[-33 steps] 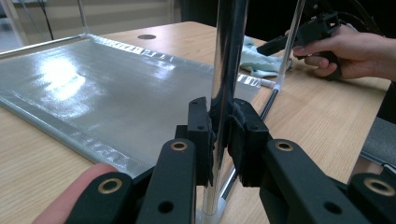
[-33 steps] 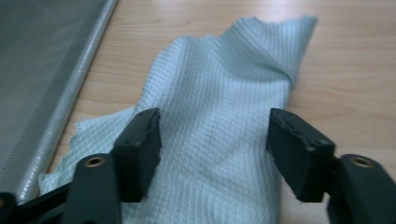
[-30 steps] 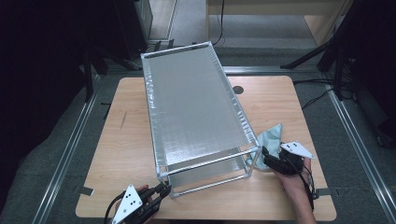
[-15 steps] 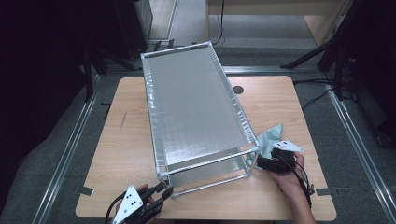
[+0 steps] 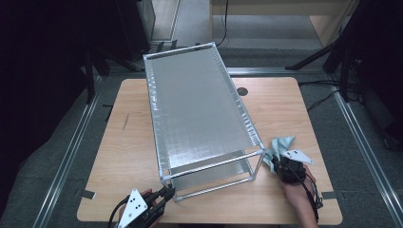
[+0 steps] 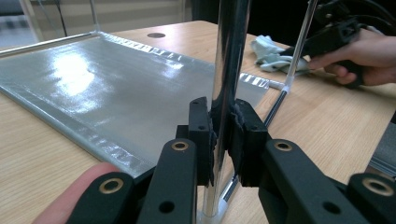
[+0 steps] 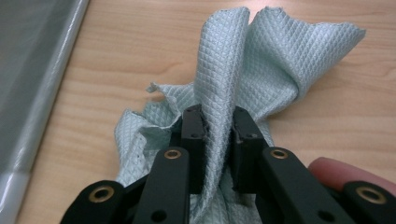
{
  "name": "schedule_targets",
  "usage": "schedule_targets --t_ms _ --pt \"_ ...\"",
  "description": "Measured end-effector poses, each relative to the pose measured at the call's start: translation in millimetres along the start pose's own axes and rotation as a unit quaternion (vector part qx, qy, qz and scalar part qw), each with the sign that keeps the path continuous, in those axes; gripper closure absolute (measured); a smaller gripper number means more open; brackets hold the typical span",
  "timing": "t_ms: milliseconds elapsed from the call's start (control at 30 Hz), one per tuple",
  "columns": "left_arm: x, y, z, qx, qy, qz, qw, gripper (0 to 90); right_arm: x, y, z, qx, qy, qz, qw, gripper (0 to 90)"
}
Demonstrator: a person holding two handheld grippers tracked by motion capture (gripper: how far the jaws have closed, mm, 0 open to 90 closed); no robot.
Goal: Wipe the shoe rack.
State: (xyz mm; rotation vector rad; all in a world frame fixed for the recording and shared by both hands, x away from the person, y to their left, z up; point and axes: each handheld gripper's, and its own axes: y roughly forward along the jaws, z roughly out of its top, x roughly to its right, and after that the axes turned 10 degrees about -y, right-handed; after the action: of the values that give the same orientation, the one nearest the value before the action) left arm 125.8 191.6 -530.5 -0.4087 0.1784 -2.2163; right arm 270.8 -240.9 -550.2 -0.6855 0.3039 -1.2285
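Right now both grippers are locked on. At the bottom left of the high view, the left gripper (image 5: 167,192) clamps the near corner post (image 6: 227,79) of the rack (image 5: 199,109), its jaws pressed on the shiny tube from either side, plain to see in the left gripper view. Lower right of the high view, the right gripper (image 5: 280,164) has just been closing, and in its own view the jaws now pinch a raised fold of the cloth (image 7: 243,70), a pale blue-green waffle-weave rag bunched on the surface (image 5: 304,114) just beside the rack's right front corner.

So where does the job stand? It looks like a wipe-down of the rack, and it's at the very start: the frame is steadied, the cloth is gripped, but the cloth is still lying on the wood, not touching the silver shelf sheet or any tube. Nothing appears wiped yet. Left to do, by my read: lift the cloth, bring it up onto the rack and work it across while the left gripper holds the post firm.

Any writing? None readable. No brand or label on the rack, cloth or surface; the grey plate on the left gripper carries a few dark dots, nothing more.
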Motion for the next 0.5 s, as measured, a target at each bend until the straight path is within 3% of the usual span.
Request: schedule_targets --t_ms 33,67,100,133,167,200,267,300,467,500 --pt "0.0 0.0 0.0 0.0 0.0 0.0 1.0 80.5 0.0 0.0 0.0 0.0 0.0 0.0 1.0 79.9" --pt "1.4 1.1 -0.1 0.001 0.002 0.003 1.0 80.6 -2.8 -9.9 -2.5 0.007 -0.005 0.021 0.9997 80.0" --pt "1.4 1.1 -0.1 0.001 0.002 0.003 1.0 80.6 -2.8 -9.9 -2.5 0.007 -0.005 0.021 0.9997 80.0" --pt "2.7 3.1 0.0 0.001 0.002 0.003 1.0 80.6 -5.0 -25.3 -1.4 0.036 0.002 0.052 0.998 80.0" --pt "2.7 3.1 0.0 0.001 0.002 0.003 1.0 80.7 -5.0 -25.3 -1.4 0.036 0.002 0.052 0.998 80.0" --pt "3.7 5.1 0.3 0.001 0.001 0.001 1.0 80.8 -7.2 -43.2 3.9 0.074 0.012 0.079 0.9941 79.9" --pt "4.9 7.4 0.7 0.0 0.0 0.0 1.0 81.0 -12.1 -63.3 12.2 0.106 -0.003 0.093 0.99 79.8" --pt "5.4 8.7 0.8 0.0 0.002 -0.002 1.0 81.0 -13.9 -71.2 15.7 0.12 -0.009 0.097 0.988 79.8" --pt "7.4 12.5 1.3 0.0 0.006 -0.006 1.0 81.2 -26.0 -120.7 35.7 0.218 -0.016 0.11 0.9695 79.1" --pt "7.4 12.5 1.3 0.0 0.006 -0.006 1.0 81.2 -28.5 -124.2 37.4 0.225 -0.018 0.106 0.9685 78.9"
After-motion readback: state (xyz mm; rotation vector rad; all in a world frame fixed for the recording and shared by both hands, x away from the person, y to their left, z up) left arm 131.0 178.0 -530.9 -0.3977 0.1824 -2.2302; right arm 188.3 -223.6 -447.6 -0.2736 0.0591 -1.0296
